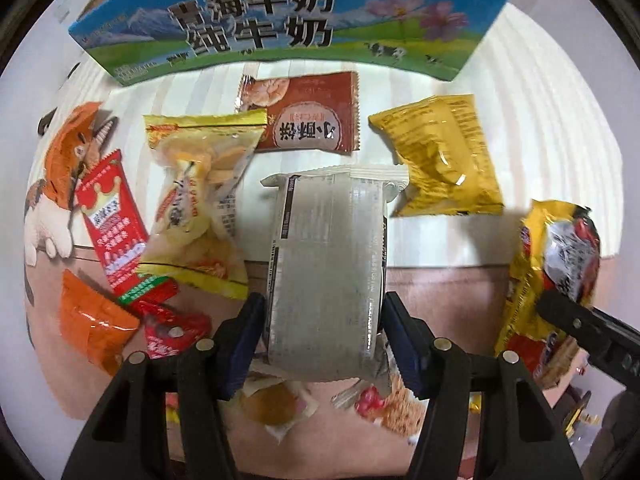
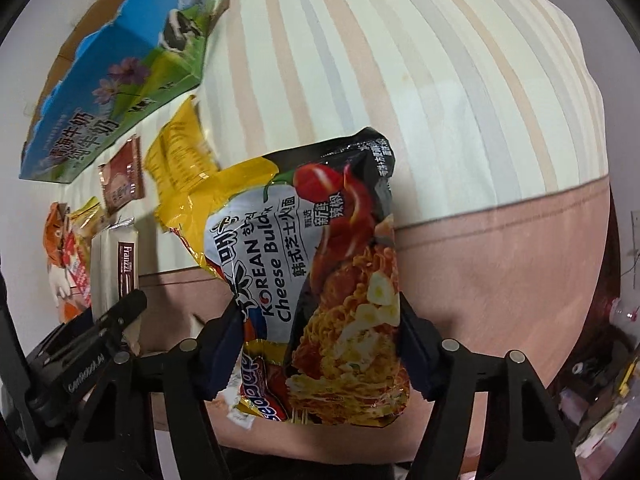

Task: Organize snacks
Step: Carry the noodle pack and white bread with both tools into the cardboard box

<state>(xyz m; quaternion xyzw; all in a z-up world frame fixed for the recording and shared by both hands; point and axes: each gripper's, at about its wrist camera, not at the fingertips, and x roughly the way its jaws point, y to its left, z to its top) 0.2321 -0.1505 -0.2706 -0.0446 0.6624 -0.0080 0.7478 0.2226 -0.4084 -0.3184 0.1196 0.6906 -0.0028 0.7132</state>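
step: lift snacks off bed | left hand-held gripper clamps grey wafer pack | right hand-held gripper clamps noodle packet | advice: carry both high toward milk carton box at bed's far edge, avoid collision

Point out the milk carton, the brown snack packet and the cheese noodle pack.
milk carton (image 1: 280,20), left wrist view, printed front face.
brown snack packet (image 1: 308,116), left wrist view, packet's middle.
cheese noodle pack (image 2: 320,280), right wrist view, printed front.

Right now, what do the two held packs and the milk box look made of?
White pack: matte plastic film, likely; creased, crimped ends. Noodle pack: glossy printed plastic film; shiny wrinkles. Milk box: printed cardboard; brown inside and torn edges show in the right wrist view.
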